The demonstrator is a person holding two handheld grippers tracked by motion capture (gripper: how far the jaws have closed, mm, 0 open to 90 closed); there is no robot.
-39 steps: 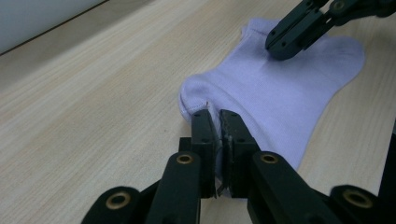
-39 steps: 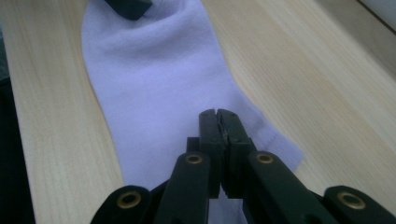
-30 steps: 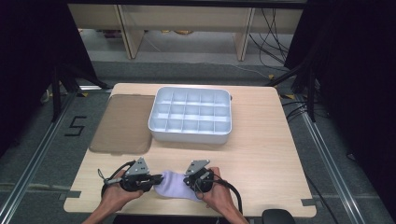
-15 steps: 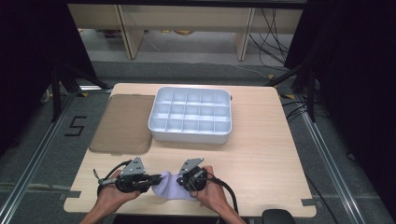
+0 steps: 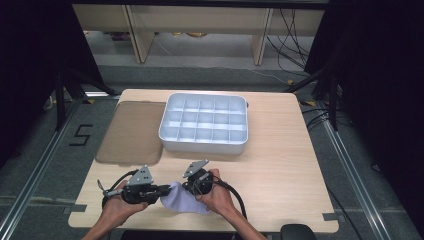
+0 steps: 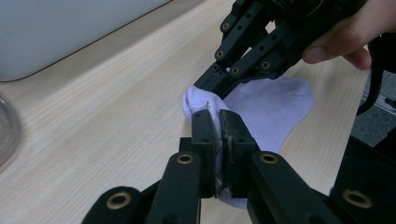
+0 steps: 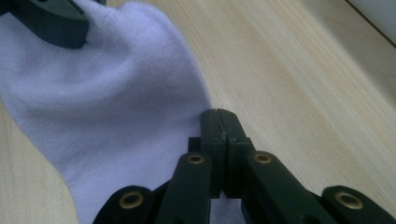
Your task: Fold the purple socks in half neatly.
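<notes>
Both grippers had shifted since the earlier frames: 1.0 s ago they sat wider apart w/ the sock stretched between; now closer together, cloth bunched up.

1 sock (image 5: 186, 199), pale lilac, lay on the table (image 5: 280, 165) between the 2 grippers, near the front edge, trailing back toward the person. Left gripper (image 5: 161, 189) had its jaws pinched nearly closed on a fold of the sock's edge, as seen in left gripper view (image 6: 215, 122). Right gripper (image 5: 190, 185) reached in from the opp. side; in its own view (image 7: 219, 116) jaws were pressed together at the sock's edge, but whether cloth was actually caught betw. them couldn't be told. 2 hands, left hand (image 5: 116, 207) and right hand (image 5: 216, 197), 1 per gripper.

Ahead of the grippers: 1 white divided tray (image 5: 204, 145), 3 rows of 5 cells, 15 total. Ahead-left of the left gripper: 1 brown flat mat (image 5: 131, 131), touching or just beside the tray's left wall.

Open room: bare tabletop to the right of the right gripper, out to the table's right edge; a bare strip betw. grippers and tray.
</notes>
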